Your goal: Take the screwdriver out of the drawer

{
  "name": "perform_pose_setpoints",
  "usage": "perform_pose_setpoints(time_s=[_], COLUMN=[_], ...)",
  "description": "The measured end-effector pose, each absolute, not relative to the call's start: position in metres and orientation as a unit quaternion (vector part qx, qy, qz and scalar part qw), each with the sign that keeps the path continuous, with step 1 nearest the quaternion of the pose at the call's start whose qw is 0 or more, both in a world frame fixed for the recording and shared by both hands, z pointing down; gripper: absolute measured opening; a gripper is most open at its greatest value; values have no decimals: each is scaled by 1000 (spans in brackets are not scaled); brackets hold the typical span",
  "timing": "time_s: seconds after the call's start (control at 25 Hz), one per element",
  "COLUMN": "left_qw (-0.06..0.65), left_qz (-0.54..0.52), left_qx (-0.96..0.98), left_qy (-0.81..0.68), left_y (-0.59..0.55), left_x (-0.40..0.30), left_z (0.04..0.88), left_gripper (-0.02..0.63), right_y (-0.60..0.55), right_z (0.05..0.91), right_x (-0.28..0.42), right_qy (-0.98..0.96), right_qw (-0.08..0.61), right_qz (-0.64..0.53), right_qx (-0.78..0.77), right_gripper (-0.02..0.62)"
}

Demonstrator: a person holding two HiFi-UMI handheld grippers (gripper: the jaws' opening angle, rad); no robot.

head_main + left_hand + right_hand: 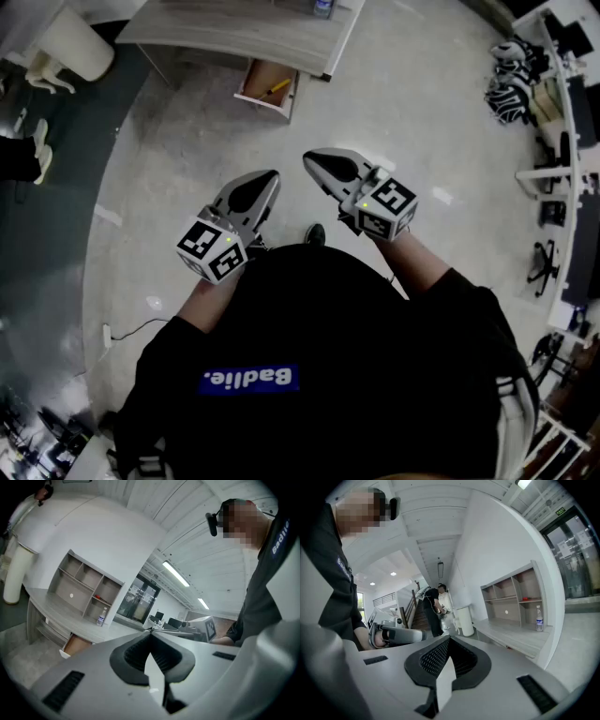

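We find left gripper (271,175) and right gripper (308,158) jaws pressed together, empty; screwdriver (275,89) in drawer (253,79), upper centre. Arriving unopened could shove it.

Grey desk (234,33), pale polished floor (412,112)

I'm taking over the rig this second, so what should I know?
Left hand-held gripper: jaws together, empty, held in front of the body.
Right hand-held gripper: the same.
The drawer under the desk stands open, some way ahead across the floor; the yellow-handled screwdriver lies inside.
Done: drawer open. Left: walk up, grasp the screwdriver, lift it out.
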State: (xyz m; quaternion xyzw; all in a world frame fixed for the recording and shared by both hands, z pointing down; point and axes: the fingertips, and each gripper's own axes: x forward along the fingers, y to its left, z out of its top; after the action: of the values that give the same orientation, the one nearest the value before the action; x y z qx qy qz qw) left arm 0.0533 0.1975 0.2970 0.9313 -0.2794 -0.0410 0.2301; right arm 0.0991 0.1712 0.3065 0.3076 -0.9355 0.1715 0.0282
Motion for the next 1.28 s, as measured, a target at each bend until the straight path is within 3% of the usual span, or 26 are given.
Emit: perform_pose_setpoints(time_s=[0.76,1.28], left_qw=[231,219], left_qz=[-40,-44], left_qx=[925,910], left_qy=[-300,-349], left_y=[185,167], left_x=[70,120], left_z=[297,296], left_gripper=[2,2], right_y=[157,134], right_z=[309,324], right_x=[118,172], right_qy=[-943,-952], right_qw=[9,17], right_qz=[176,175], right_qx=[284,251], right_gripper=[31,31])
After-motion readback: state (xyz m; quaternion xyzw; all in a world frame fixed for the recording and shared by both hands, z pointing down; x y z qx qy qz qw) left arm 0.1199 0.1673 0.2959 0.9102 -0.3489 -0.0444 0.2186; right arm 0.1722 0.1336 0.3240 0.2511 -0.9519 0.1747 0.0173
